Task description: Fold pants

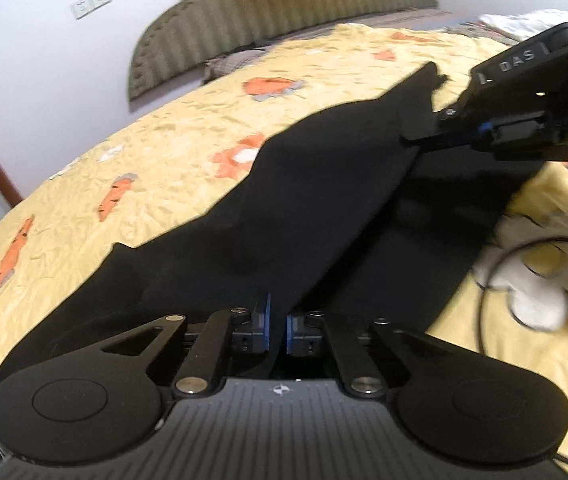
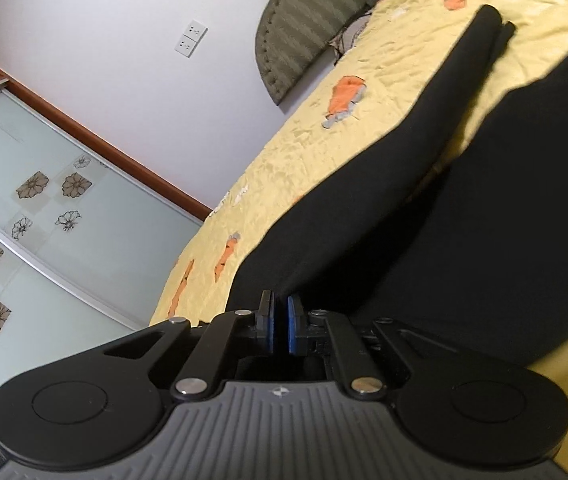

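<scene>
Black pants lie on a yellow bedspread. My left gripper is shut on an edge of the pants, and the cloth runs taut from it toward the right gripper, which pinches the far edge. In the right wrist view my right gripper is shut on a fold of the pants. One lifted leg stretches away to a far end, with the other part of the pants lying beside it.
A padded green headboard stands at the bed's far end. A white wall with sockets and a glass sliding door lie beyond the bed's edge. A black cable and a white patch lie on the bedspread at right.
</scene>
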Action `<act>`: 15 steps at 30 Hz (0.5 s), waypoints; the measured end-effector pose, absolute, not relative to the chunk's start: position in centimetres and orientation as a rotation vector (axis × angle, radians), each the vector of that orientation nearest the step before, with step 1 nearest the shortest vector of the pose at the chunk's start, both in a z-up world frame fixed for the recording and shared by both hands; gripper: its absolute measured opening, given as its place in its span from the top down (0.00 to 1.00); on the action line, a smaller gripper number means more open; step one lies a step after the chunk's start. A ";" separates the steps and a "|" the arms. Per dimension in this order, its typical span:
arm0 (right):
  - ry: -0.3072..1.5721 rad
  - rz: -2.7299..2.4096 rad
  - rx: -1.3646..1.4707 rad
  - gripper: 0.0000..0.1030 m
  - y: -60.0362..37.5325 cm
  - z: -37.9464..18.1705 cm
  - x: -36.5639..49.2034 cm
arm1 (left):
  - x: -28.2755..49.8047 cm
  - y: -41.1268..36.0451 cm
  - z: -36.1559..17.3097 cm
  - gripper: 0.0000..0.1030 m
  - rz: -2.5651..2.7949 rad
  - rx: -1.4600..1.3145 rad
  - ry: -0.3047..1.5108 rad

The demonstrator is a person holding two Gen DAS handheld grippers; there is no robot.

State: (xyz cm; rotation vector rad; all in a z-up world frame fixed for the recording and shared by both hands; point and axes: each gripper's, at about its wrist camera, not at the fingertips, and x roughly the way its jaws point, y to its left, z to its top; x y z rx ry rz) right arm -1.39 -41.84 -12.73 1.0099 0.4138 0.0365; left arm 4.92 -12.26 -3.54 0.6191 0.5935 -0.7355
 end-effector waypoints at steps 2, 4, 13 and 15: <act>0.424 0.034 1.008 0.94 -41.8 -12.8 -2.3 | 4.0 -12.0 -3.5 0.94 -0.761 0.642 0.588; 0.440 0.030 1.009 0.94 -41.7 -12.8 -3.1 | 3.2 -11.8 -3.6 0.94 -0.782 0.667 0.581; 0.531 -0.011 0.981 0.92 -44.5 -12.9 -5.0 | 2.7 -11.6 -4.0 0.64 -0.867 0.712 0.660; 0.444 -0.070 0.951 0.90 -47.4 -11.7 -5.1 | 2.9 -11.7 -2.8 0.36 -0.921 0.643 0.675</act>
